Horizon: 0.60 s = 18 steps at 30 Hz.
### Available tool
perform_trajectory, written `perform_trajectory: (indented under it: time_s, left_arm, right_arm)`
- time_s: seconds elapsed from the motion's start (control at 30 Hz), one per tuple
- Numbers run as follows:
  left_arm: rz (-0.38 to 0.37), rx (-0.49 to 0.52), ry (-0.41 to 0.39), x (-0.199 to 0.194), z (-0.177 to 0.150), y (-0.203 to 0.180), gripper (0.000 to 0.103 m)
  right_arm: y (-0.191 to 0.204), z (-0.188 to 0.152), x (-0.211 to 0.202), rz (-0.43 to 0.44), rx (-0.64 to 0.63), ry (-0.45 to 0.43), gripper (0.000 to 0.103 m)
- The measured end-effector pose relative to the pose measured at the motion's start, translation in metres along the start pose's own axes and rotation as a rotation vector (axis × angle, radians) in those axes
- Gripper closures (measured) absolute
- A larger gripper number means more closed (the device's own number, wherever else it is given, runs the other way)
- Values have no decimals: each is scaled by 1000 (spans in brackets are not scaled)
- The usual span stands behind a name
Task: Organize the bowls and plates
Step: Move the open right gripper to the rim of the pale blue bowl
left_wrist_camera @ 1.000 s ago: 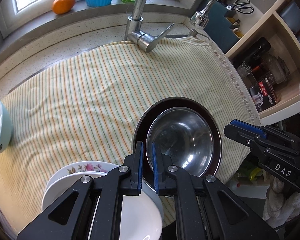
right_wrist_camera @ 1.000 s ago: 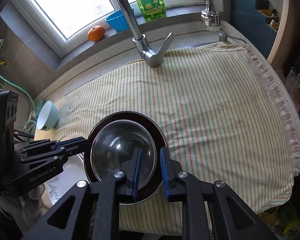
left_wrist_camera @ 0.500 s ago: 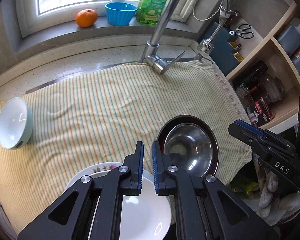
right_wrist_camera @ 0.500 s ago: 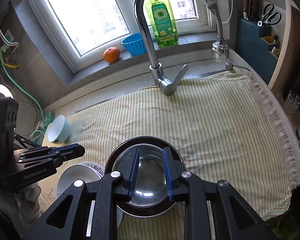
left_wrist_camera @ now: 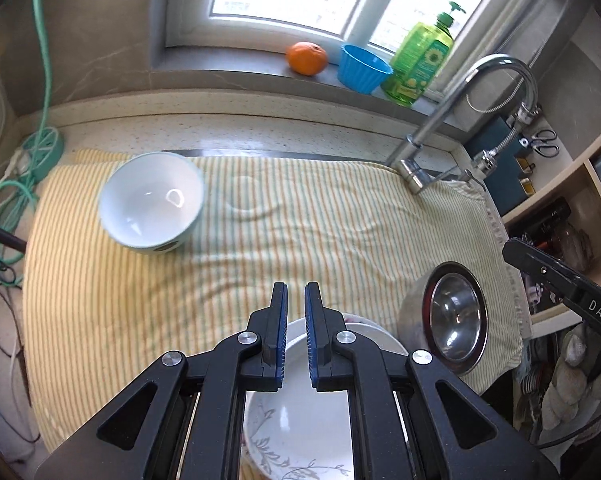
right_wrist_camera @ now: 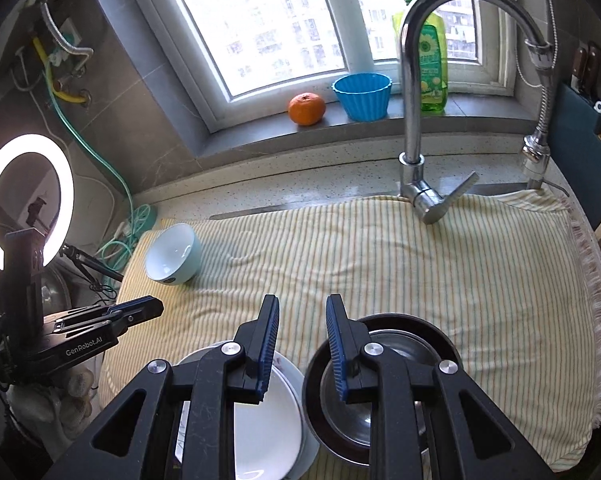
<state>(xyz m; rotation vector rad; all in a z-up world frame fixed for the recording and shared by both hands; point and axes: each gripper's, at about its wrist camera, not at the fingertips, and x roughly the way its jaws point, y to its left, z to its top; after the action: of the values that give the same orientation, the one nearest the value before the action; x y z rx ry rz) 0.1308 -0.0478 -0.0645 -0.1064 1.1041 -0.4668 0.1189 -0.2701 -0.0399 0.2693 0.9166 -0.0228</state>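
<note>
A pale blue bowl (left_wrist_camera: 152,204) (right_wrist_camera: 173,254) lies tilted at the far left of the striped cloth (left_wrist_camera: 300,240). A stack of white plates (left_wrist_camera: 300,412) (right_wrist_camera: 264,420) sits at the near edge. To its right, a steel bowl (left_wrist_camera: 454,316) (right_wrist_camera: 380,392) sits inside a dark bowl (right_wrist_camera: 432,330). My left gripper (left_wrist_camera: 295,300) hovers above the plates, jaws nearly shut and empty. My right gripper (right_wrist_camera: 302,312) is open and empty, above the gap between plates and steel bowl.
A tall faucet (right_wrist_camera: 416,92) stands at the back right. An orange (right_wrist_camera: 306,109), a blue cup (right_wrist_camera: 362,96) and a green soap bottle (right_wrist_camera: 432,60) sit on the windowsill. Green hose and cables (left_wrist_camera: 24,168) lie left of the cloth. Shelves (left_wrist_camera: 560,200) stand at right.
Both grippers have pulled back and risen away from the steel bowl; the views now look farther across the cloth. The right jaws have opened wider. The pale blue bowl now shows in full.
</note>
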Motion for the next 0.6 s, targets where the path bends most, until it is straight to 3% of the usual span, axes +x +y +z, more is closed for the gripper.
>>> perform_trajectory:
  time_s: [0.4, 0.6]
  left_arm:
    - [93, -251, -63, -9, 4, 102, 96]
    - [119, -321, -76, -1, 17, 131, 96]
  right_arm:
    - [63, 52, 58, 167, -46, 83, 81]
    - [90, 67, 105, 221, -50, 154, 81]
